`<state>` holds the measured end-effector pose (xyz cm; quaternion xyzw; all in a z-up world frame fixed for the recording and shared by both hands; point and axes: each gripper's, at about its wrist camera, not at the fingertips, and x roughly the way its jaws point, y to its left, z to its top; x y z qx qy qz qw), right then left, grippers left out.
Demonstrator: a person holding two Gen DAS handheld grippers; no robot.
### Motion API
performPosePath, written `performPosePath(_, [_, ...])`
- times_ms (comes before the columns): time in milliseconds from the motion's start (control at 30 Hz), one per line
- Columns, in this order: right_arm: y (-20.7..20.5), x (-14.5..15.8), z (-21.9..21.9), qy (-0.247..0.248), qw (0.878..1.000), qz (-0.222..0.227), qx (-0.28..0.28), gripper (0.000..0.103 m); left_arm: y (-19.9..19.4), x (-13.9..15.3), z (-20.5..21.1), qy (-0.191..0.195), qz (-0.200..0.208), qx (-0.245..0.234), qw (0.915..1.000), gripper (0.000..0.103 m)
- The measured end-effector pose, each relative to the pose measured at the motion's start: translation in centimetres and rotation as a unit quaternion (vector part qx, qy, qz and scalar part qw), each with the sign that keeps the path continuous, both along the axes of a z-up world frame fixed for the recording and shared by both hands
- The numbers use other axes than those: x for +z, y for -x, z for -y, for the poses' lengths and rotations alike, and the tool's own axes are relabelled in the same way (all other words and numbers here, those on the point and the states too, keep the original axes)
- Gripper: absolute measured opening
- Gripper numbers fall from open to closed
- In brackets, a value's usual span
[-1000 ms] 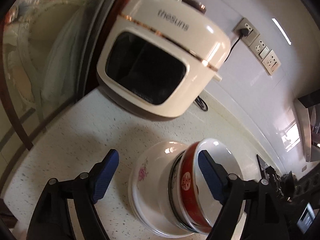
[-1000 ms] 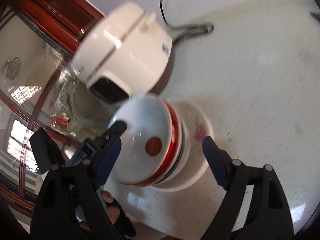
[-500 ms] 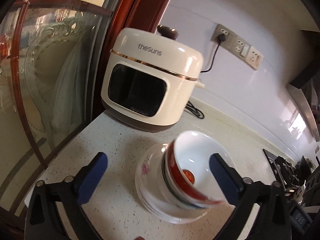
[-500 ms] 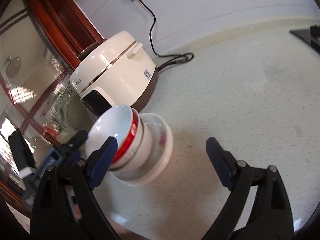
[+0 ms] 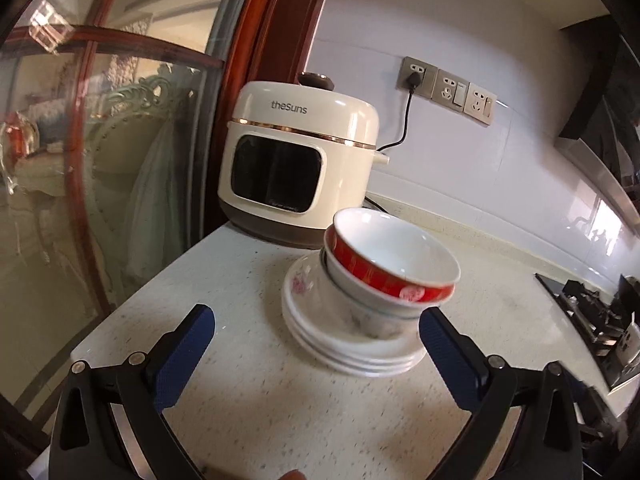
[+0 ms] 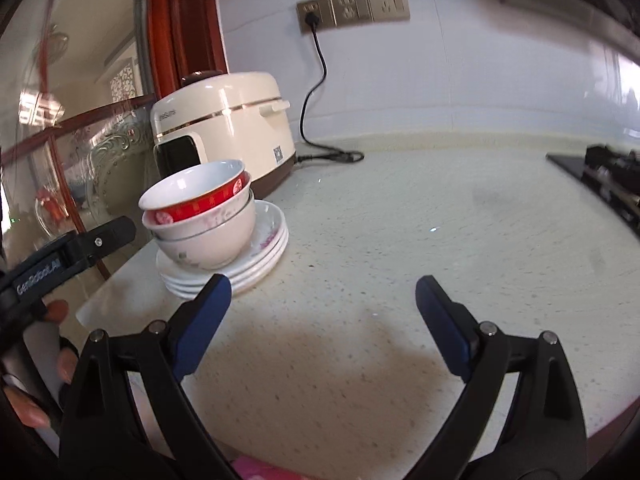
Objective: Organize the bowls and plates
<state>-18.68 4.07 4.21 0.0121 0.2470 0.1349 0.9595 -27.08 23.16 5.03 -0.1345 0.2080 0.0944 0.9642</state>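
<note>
A stack of white plates (image 5: 308, 316) with a pink flower print sits on the speckled counter (image 5: 256, 400), also in the right wrist view (image 6: 260, 256). Nested bowls stand on it: a white bowl (image 6: 216, 240) below and a red-banded bowl (image 5: 392, 268) (image 6: 200, 200) on top, tilted. My left gripper (image 5: 316, 344) is open and empty, just in front of the stack. My right gripper (image 6: 320, 312) is open and empty, with the stack ahead to its left. The left gripper's arm (image 6: 68, 256) shows at the left of the right wrist view.
A cream rice cooker (image 5: 300, 168) (image 6: 228, 128) stands behind the stack, plugged into wall sockets (image 5: 444, 88). A glass partition with a red wooden frame (image 5: 256, 60) bounds the counter's left. A black gas stove (image 5: 592, 316) (image 6: 608, 176) lies to the right.
Both grippers have pulled back and levelled out from a tilted view over the bowls. The stack of plates and bowls now stands farther ahead of them.
</note>
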Motion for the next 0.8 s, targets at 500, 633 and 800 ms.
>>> performPosePath(500, [4.2, -1.0, -0.3, 0.049, 0.996, 0.075, -0.01, 0.103, 1.6, -4.2, 3.7, -0.083, -0.033, -0.015, 0.9959, 0.103])
performPosePath(633, [3.8, -1.8, 0.6, 0.039, 0.997, 0.061, -0.024, 0.103, 1.8, -4.6, 3.4, -0.08, -0.037, -0.015, 0.996, 0.103])
performPosePath(800, [3.9, -2.1, 1.0, 0.033, 0.998, 0.054, -0.025, 0.103, 2.0, -4.6, 3.5, -0.078, -0.034, -0.017, 0.9962, 0.103])
